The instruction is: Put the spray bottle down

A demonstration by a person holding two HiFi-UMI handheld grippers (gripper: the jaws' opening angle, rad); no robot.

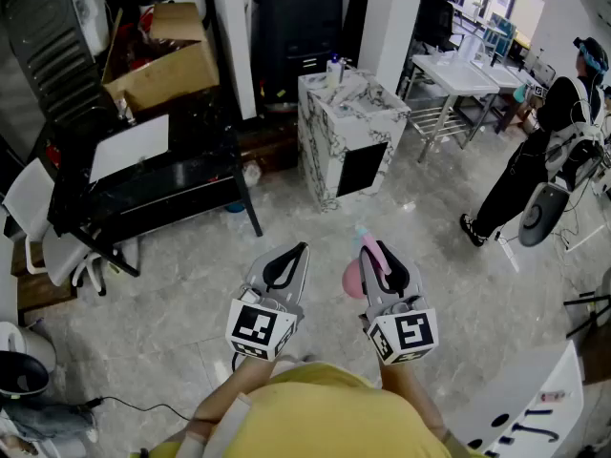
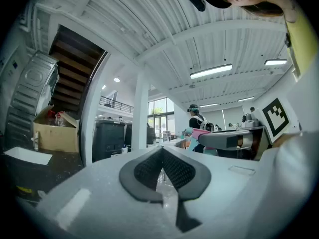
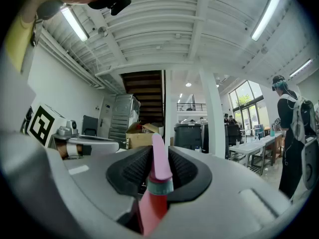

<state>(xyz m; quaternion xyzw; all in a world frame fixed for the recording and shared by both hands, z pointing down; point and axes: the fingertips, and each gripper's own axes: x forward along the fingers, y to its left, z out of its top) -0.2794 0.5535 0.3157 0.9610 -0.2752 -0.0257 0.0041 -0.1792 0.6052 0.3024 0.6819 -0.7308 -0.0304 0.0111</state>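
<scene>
The only print close by is the black-and-white square marker on each tool's cube, left [image 1: 260,330] and right [image 1: 403,335]; they carry patterns, not words. Both tools are held level above the grey marbled floor [image 1: 172,313], in front of the wearer's yellow shirt [image 1: 325,418].

The left tool [image 2: 162,169] has its ribbed dark pads pressed together, with nothing between them. The right tool [image 3: 158,158] pinches the spray bottle [image 3: 155,183]. The bottle's pink top stands upright between the pads, a teal collar sits just below it, and the pink body hangs underneath. In the head view the bottle's body bulges out at the tool's 9 o'clock side, in the air and clear of any surface.

At 12 o'clock from the tools stands a marble-patterned pedestal [image 1: 348,132] with a small bottle [image 1: 334,70] on top; its label is too small to read. At 10 o'clock a black desk [image 1: 162,194] carries a white sheet [image 1: 129,146] and, farther back, an open cardboard box [image 1: 162,60]. A white chair [image 1: 38,218] stands just beside the desk at 9 o'clock. At 2 o'clock a person [image 1: 535,160] in dark clothes stands well apart. Beyond, at 1 o'clock, is a white desk [image 1: 458,70], and a dark cabinet [image 1: 296,27] stands behind the pedestal.
</scene>
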